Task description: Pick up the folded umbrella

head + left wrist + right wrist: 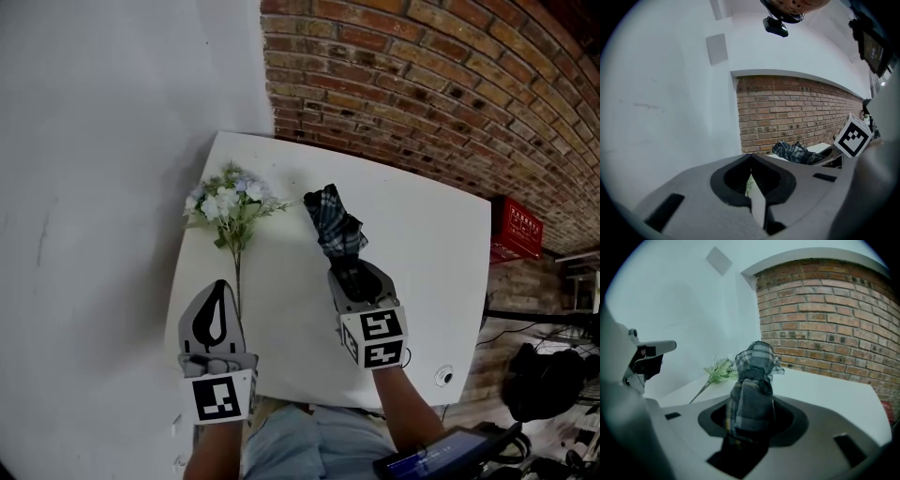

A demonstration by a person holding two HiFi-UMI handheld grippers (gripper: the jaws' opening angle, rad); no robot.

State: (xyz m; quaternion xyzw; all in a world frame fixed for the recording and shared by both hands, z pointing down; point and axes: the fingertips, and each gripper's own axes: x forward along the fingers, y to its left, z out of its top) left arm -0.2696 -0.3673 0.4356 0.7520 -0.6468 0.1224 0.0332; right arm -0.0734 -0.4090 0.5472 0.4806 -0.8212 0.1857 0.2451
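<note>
Plaid umbrella (pixel 754 369) in R tool (pixel 751 403): R-view

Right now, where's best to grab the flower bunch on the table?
Probably the bare stem below the leaves, left hand-held gripper coming from the near side: the flower bunch lies flat with that thin stem pointing toward you.
</note>
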